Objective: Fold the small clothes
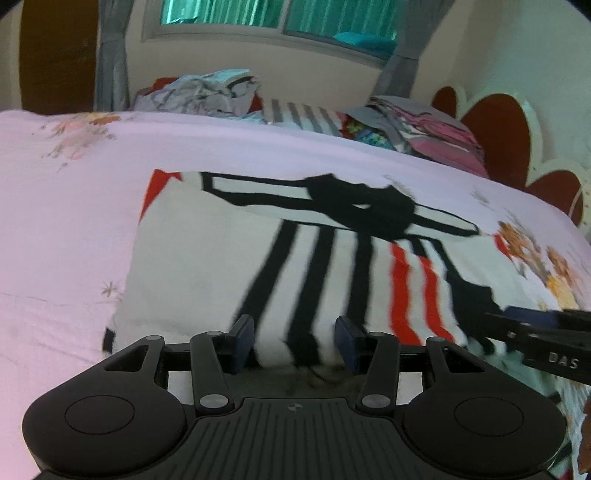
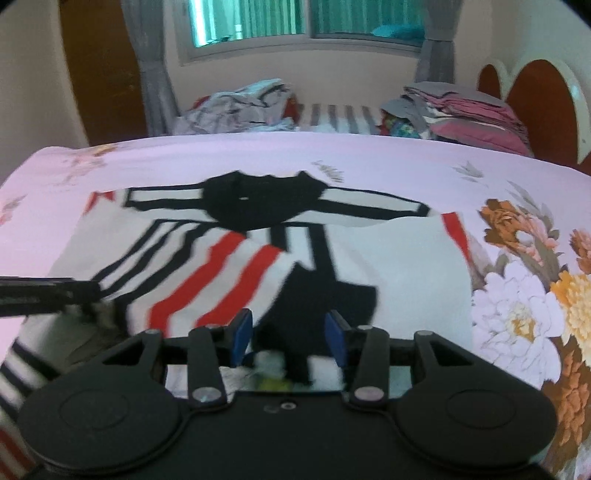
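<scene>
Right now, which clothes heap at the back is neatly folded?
The pink and grey stack on the right by the headboard; the grey-white heap on the left is crumpled.

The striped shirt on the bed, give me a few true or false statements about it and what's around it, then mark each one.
1. The striped shirt has red and black stripes on white. True.
2. It lies on a plain blue sheet. False: the bedsheet is pink with flowers.
3. Piles of clothes sit at the far side of the bed. True.
4. The window is behind the far end of the bed. True.
5. The shirt's collar is red. False: it is black.
</scene>
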Action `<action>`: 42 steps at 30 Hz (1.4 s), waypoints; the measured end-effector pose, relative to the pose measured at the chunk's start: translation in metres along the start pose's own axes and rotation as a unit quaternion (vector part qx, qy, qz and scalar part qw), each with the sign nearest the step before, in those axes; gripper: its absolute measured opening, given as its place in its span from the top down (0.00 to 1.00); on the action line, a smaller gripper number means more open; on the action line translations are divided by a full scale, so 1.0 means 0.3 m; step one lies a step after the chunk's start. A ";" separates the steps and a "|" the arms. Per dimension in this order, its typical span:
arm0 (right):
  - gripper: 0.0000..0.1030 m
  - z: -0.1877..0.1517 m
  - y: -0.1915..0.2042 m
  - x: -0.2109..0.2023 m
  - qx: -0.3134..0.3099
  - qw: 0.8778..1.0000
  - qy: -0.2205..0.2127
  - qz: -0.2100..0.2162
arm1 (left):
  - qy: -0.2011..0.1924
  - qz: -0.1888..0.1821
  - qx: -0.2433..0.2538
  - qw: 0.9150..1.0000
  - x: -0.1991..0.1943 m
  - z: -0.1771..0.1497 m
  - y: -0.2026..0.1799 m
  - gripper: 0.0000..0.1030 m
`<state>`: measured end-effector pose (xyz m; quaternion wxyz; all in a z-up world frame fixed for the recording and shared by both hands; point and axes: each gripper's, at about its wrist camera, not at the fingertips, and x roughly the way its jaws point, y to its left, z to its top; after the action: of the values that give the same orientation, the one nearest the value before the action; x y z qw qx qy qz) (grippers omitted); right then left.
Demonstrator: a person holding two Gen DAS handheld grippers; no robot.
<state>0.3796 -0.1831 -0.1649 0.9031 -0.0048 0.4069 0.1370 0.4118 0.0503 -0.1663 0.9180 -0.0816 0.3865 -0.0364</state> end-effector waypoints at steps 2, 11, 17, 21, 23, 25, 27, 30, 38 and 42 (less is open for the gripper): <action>0.59 -0.008 0.017 -0.018 -0.003 1.000 0.000 0.011 | 0.001 -0.006 0.002 1.000 -0.022 -0.017 -0.024 0.50; 0.59 -0.092 0.044 -0.065 -0.017 0.999 0.016 0.038 | 0.025 -0.010 0.019 0.999 -0.052 -0.130 -0.113 0.46; 0.58 -0.186 0.047 -0.083 -0.034 0.997 0.042 0.055 | 0.034 0.011 0.053 0.998 -0.066 -0.233 -0.122 0.45; 0.58 -0.264 0.049 -0.096 -0.077 0.995 0.050 0.029 | 0.031 0.032 0.082 0.996 -0.105 -0.280 -0.104 0.45; 0.57 -0.279 0.031 -0.114 -0.088 0.995 0.046 0.016 | 0.031 0.040 0.091 0.995 -0.131 -0.298 -0.084 0.45; 0.56 -0.290 -0.003 -0.129 -0.084 0.995 0.046 0.001 | 0.035 0.046 0.086 0.995 -0.157 -0.314 -0.055 0.45; 0.55 -0.301 -0.042 -0.140 -0.070 0.996 0.047 -0.002 | 0.039 0.055 0.080 0.994 -0.190 -0.333 -0.025 0.45; 0.56 -0.313 -0.059 -0.184 -0.043 0.998 0.044 0.005 | 0.046 0.068 0.067 0.994 -0.229 -0.349 -0.014 0.45; 0.54 -0.339 0.093 -0.279 -0.040 0.997 0.025 0.054 | 0.044 0.019 0.107 0.993 -0.267 -0.377 -0.156 0.45; 0.54 -0.400 0.123 -0.291 -0.044 0.998 0.047 0.030 | 0.049 0.016 0.103 0.993 -0.282 -0.432 -0.120 0.44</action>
<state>0.2273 -0.1834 -0.1771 0.8775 -0.0382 0.4422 0.1814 0.2599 0.0099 -0.1897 0.9019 0.0218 0.4264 -0.0658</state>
